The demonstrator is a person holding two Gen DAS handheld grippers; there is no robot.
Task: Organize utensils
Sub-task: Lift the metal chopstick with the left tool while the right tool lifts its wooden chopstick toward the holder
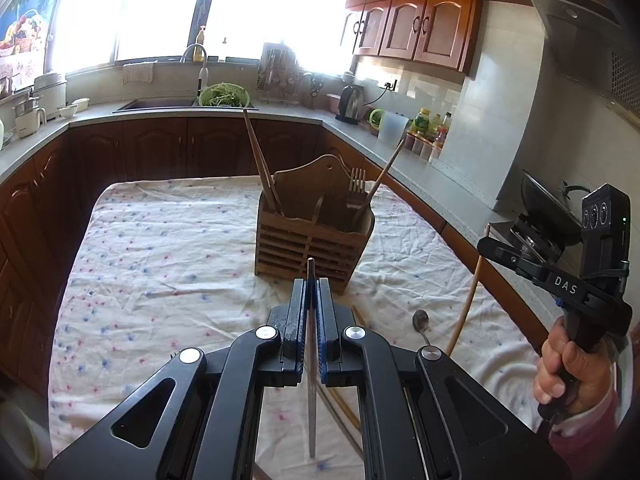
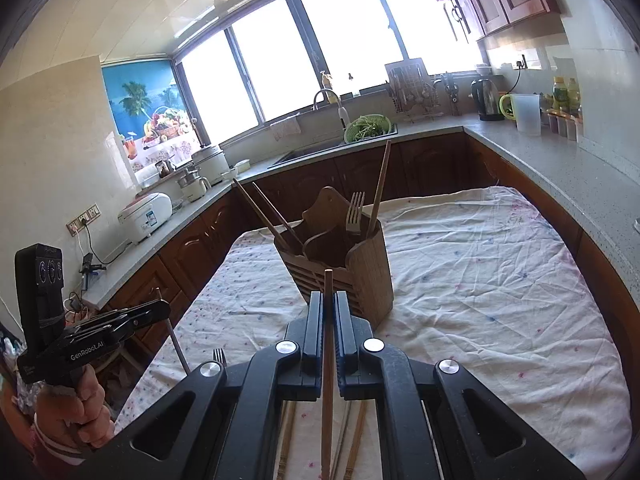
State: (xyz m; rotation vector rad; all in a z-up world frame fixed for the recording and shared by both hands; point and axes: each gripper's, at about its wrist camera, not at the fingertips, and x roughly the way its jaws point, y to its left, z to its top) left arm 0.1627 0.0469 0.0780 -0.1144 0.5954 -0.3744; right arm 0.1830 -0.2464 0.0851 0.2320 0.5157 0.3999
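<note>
A slatted wooden utensil holder (image 1: 316, 232) (image 2: 340, 256) stands on the cloth-covered table, straight ahead of both grippers. It holds wooden chopsticks (image 1: 260, 164) and forks (image 1: 357, 186). My left gripper (image 1: 311, 284) is shut on a thin grey chopstick (image 1: 311, 360) and hangs above the cloth, short of the holder. My right gripper (image 2: 328, 296) is shut on a wooden chopstick (image 2: 327, 360), its tip towards the holder. In each view the other gripper shows at the side, held by a hand (image 1: 486, 246) (image 2: 164, 306). A spoon (image 1: 420, 318), a fork (image 2: 219, 356) and loose chopsticks (image 2: 354, 440) lie on the cloth.
The white floral cloth (image 1: 160, 260) covers the whole table. A grey counter (image 1: 420, 168) wraps around it, with a sink (image 1: 160, 103), a green colander (image 1: 224, 96), a kettle (image 1: 351, 104), bottles (image 1: 424, 122) and a rice cooker (image 2: 146, 216). A wok (image 1: 548, 208) sits at the right.
</note>
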